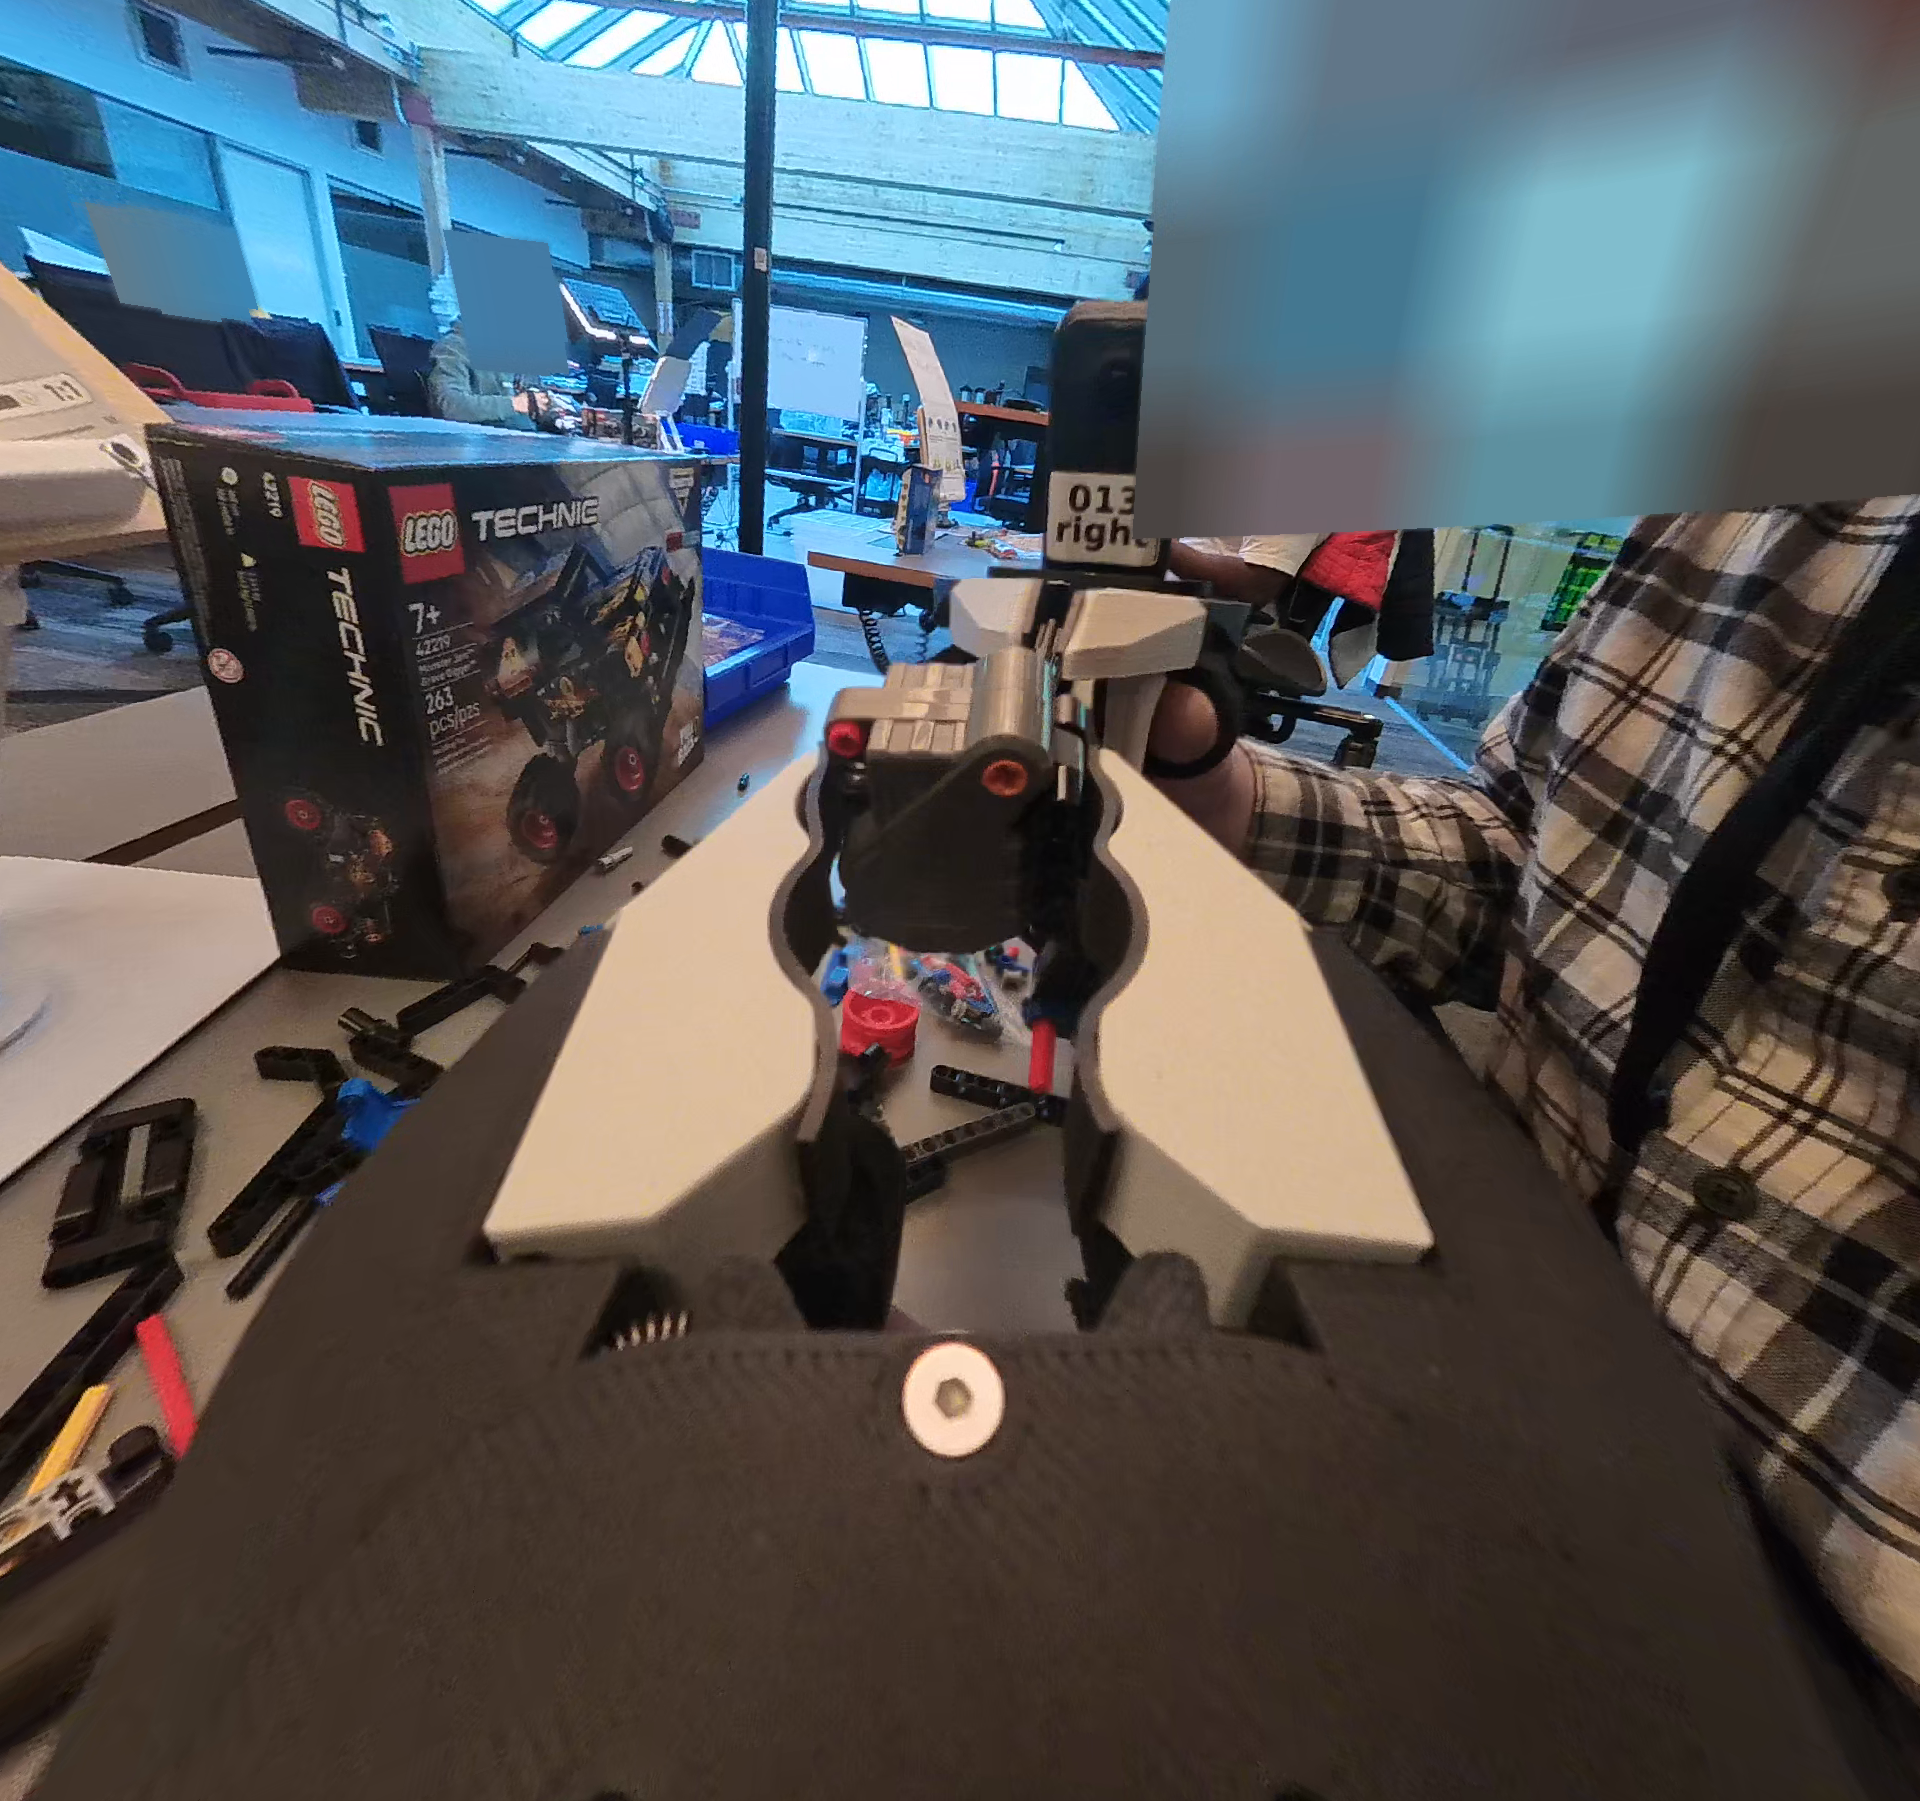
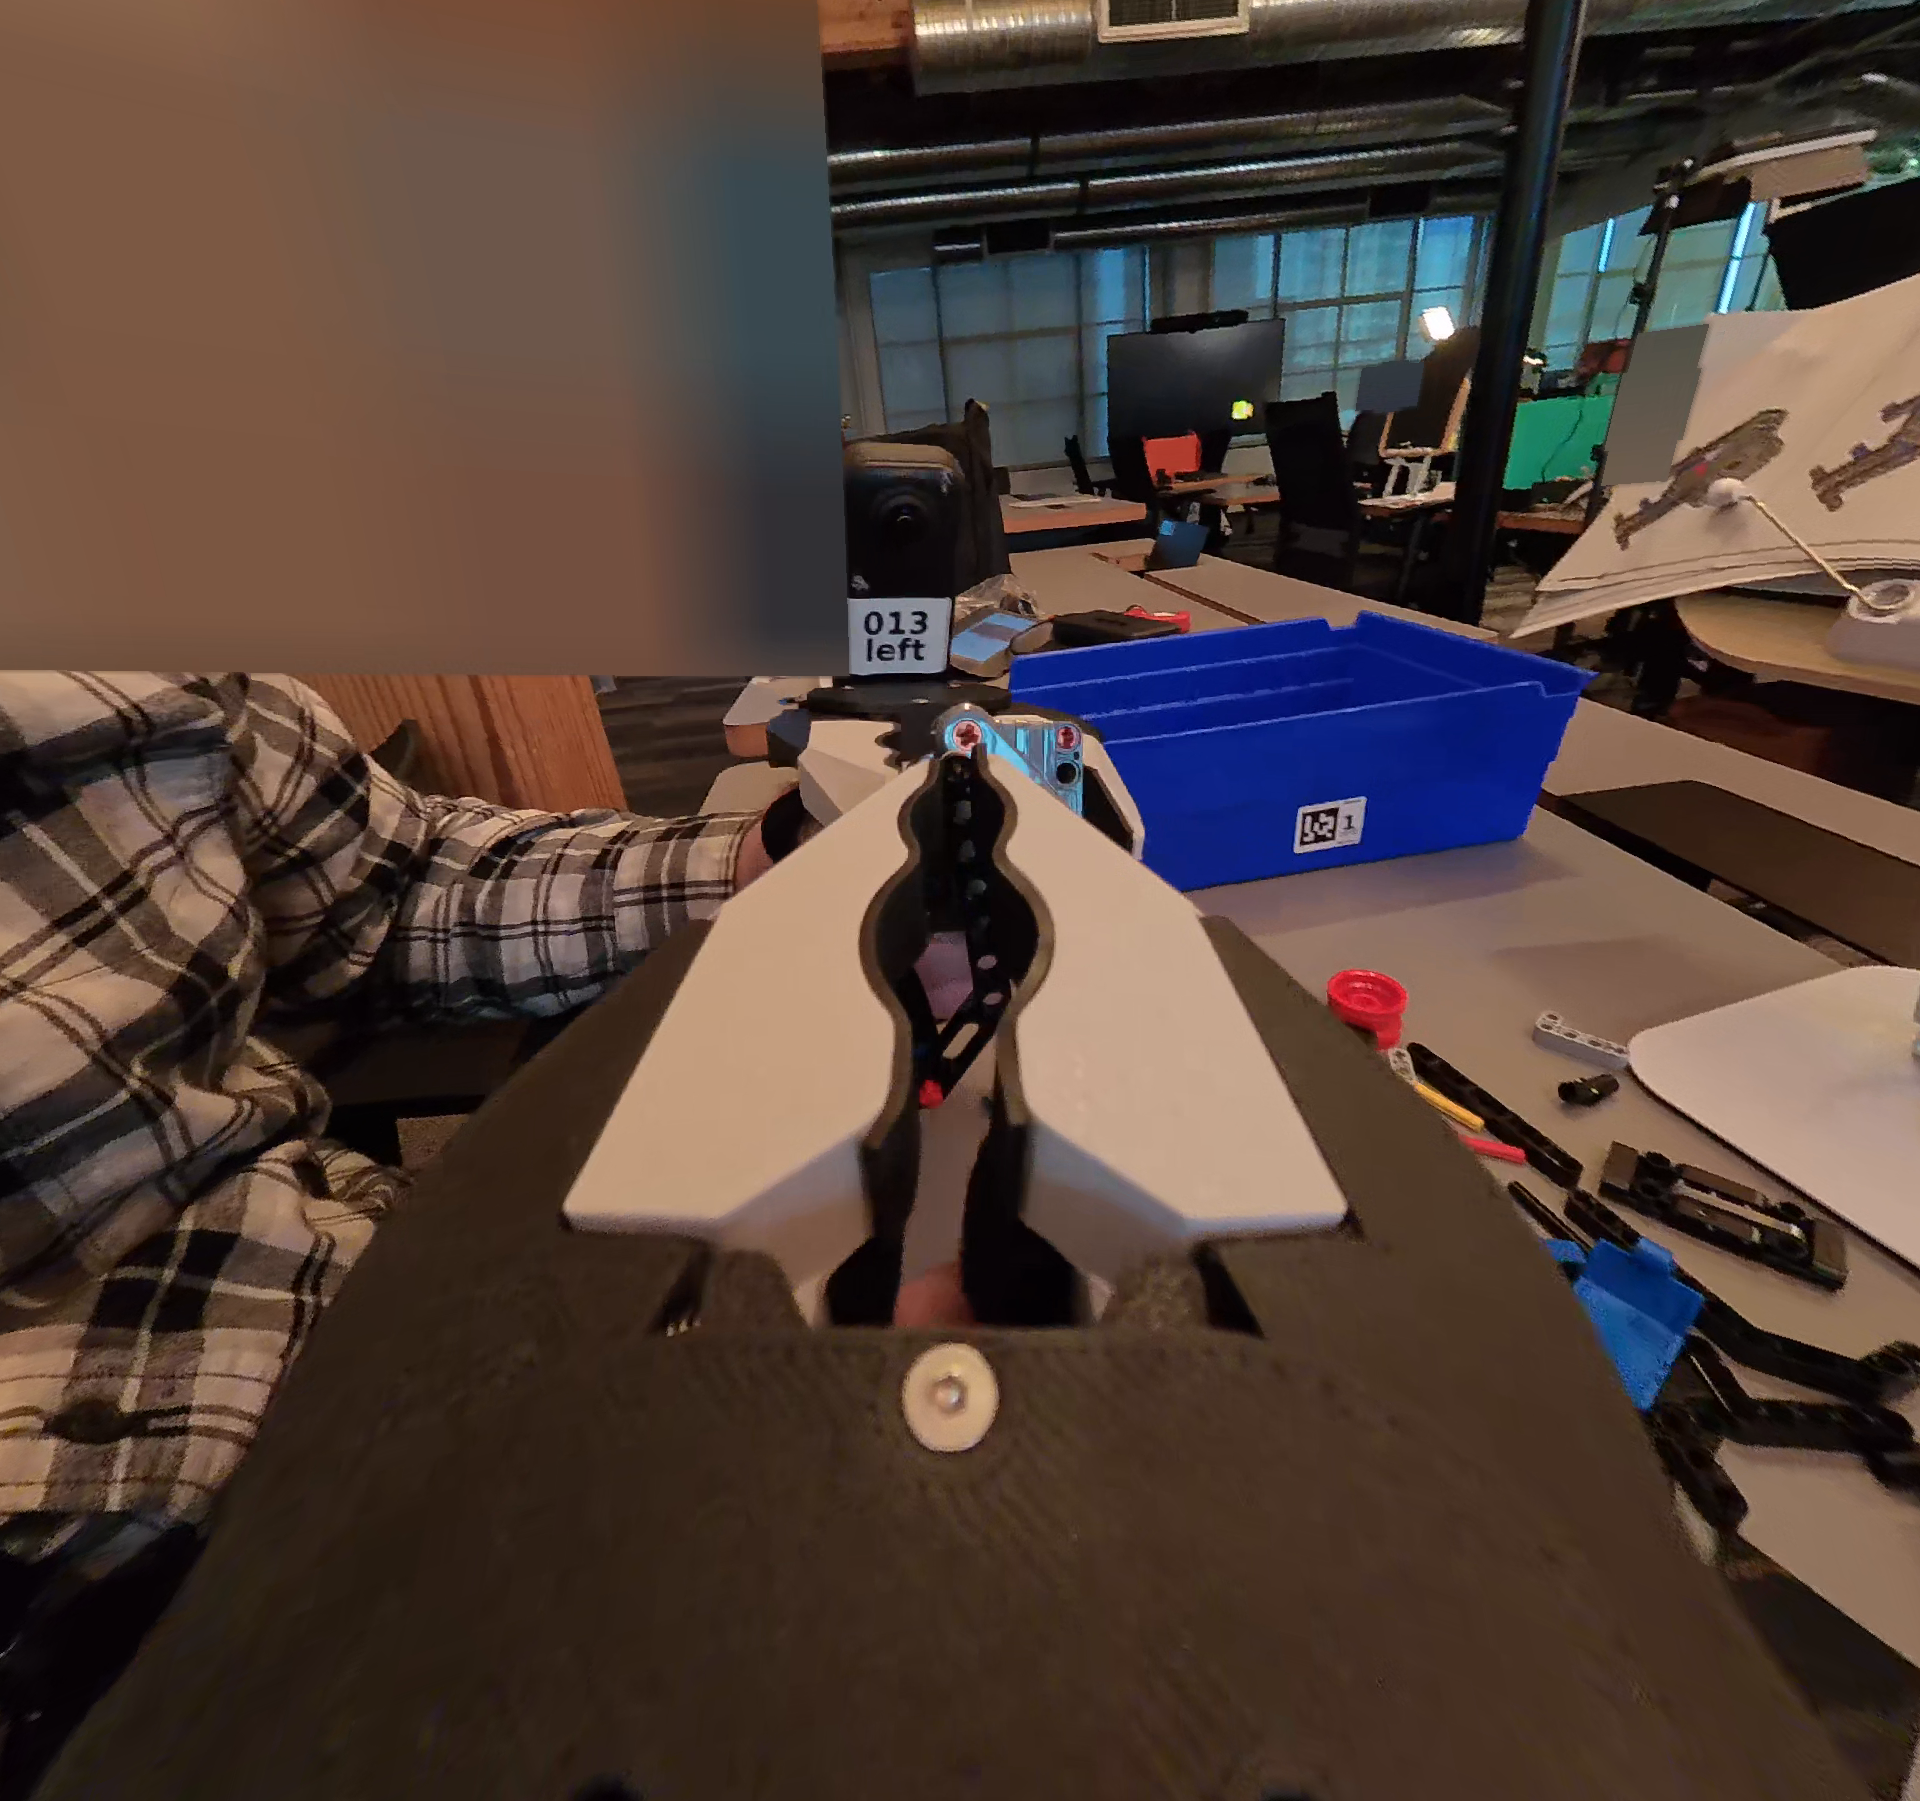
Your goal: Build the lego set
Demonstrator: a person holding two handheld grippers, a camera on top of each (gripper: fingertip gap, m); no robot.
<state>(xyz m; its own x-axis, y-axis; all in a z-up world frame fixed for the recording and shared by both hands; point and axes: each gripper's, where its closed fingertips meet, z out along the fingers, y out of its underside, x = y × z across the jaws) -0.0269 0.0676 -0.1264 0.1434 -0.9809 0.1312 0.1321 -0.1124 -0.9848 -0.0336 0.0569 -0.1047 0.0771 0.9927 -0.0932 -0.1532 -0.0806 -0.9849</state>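
The grey table carries the whole work area. The largest item on it is the set's black box, standing upright at its far left in the left wrist view. A blue bin sits beyond the grippers in the right wrist view, and a white instruction sheet is propped up at the far right.

You hold both tools raised above the table, facing each other. Your left gripper is partly open, and its white fingers bracket a dark grey and light grey motor-like assembly with red pins; the assembly fills the gap at the tips and appears held there. Your right gripper is nearly closed, its fingers clamped on a black beam piece that runs along the slot toward the assembly. Whether the beam touches the assembly cannot be determined.

Loose parts lie on the table: black beams, a blue piece, a red wheel hub, a light grey beam and a small black pin.
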